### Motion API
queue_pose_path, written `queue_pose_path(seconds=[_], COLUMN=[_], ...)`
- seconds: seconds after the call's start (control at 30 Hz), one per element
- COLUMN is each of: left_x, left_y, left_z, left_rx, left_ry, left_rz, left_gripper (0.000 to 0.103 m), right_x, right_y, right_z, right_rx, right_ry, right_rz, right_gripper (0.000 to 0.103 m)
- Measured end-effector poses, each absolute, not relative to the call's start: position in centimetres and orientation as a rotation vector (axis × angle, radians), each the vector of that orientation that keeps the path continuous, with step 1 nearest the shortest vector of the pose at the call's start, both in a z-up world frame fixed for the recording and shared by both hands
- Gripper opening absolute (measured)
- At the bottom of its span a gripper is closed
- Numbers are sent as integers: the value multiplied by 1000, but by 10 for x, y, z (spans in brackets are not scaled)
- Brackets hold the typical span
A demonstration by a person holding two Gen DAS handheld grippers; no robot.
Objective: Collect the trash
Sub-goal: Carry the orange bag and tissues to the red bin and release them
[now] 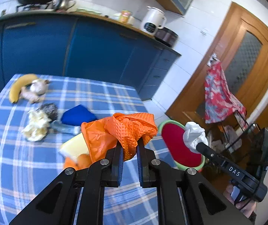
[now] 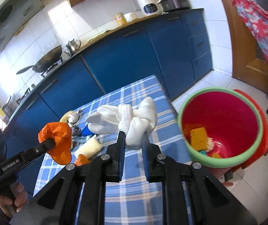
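Observation:
My left gripper point(image 1: 129, 142) is shut on an orange rubber glove point(image 1: 132, 125) and holds it above the blue checked table point(image 1: 21, 168); it also shows in the right wrist view point(image 2: 56, 133). My right gripper point(image 2: 133, 136) is shut on a white glove point(image 2: 134, 116), held up near the table's right edge; it also shows in the left wrist view point(image 1: 194, 134). A red bin with a green rim point(image 2: 220, 123) stands on the floor just right of the table, with some yellow and orange scraps inside; it also shows in the left wrist view point(image 1: 179, 146).
On the table lie a crumpled paper wad point(image 1: 35, 125), a steel scourer point(image 1: 49, 108), a blue cloth point(image 1: 77, 115), a pale yellow sponge point(image 1: 75, 146), a banana point(image 1: 19, 88) and garlic and ginger point(image 1: 34, 91). Blue cabinets point(image 1: 96, 48) stand behind. A wooden door point(image 1: 246, 65) is right.

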State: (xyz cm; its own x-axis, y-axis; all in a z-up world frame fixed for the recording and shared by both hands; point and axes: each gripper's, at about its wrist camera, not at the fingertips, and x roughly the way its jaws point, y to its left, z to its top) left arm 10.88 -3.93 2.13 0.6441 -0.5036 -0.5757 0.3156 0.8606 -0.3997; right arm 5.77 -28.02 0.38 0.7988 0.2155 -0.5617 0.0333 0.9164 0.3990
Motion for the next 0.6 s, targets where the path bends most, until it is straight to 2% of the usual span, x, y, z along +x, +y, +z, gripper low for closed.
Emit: queue_pose_path(seconds=[0.6], left_x=[131], left_y=[-160], left_z=[8], left_rx=[-106], left_ry=[804], left_rz=[-632], left_gripper=[12], right_x=[44], right_y=[-377], right_z=[-27], right_rx=[499], right_ry=[667], right_rz=[-113], right_gripper=[19])
